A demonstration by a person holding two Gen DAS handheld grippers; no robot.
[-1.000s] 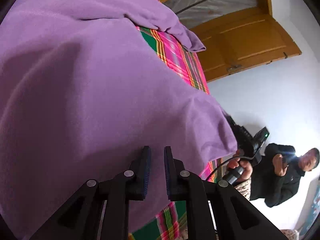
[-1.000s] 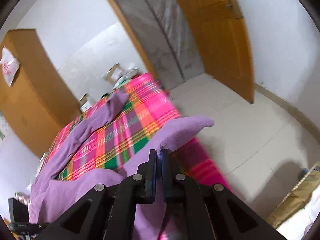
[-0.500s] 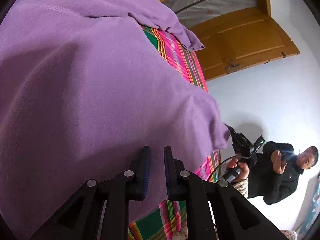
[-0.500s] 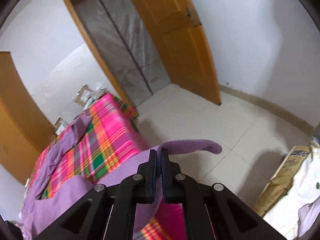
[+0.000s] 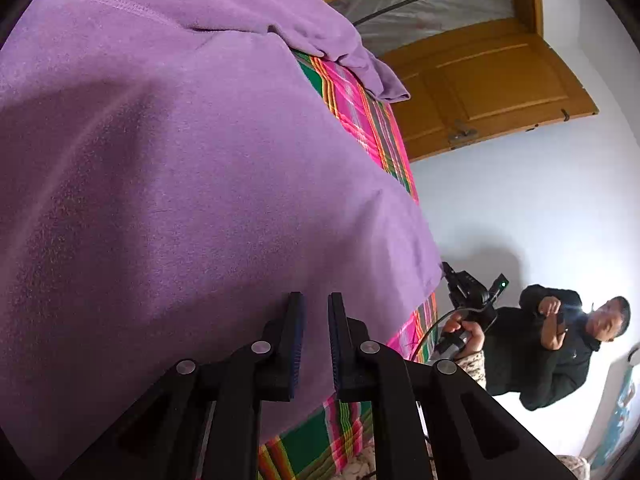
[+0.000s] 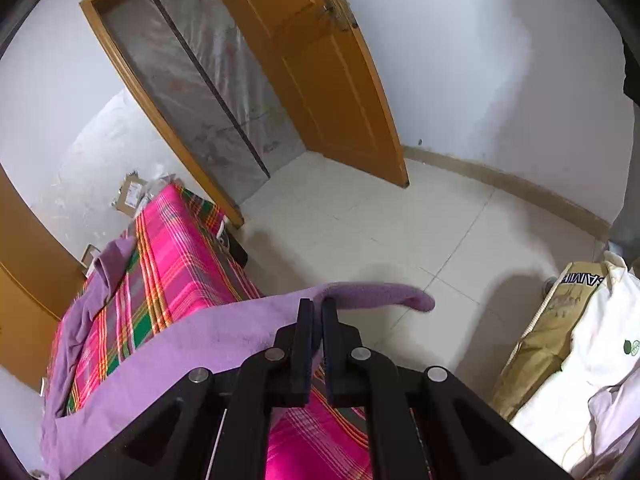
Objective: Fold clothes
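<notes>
Bright, soft daylight in both views — no hard glare on the white wall (image 6: 500, 80). Strong fisheye bending, with black vignette at the corners and the door (image 6: 328, 80) frame curved. Broad soft shadow across the purple garment (image 5: 180, 180) near the lens; faint grey shadows on the floor tiles (image 6: 400, 240). Slightly soft focus on the black fingers (image 5: 294, 344) up close — sharper farther off. Small flare by the person (image 5: 560, 340).

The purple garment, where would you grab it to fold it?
By a hem corner, from the bed's open side. The purple garment's edge overhangs there, free and thin enough to pinch, as the right hand-held gripper does now.
</notes>
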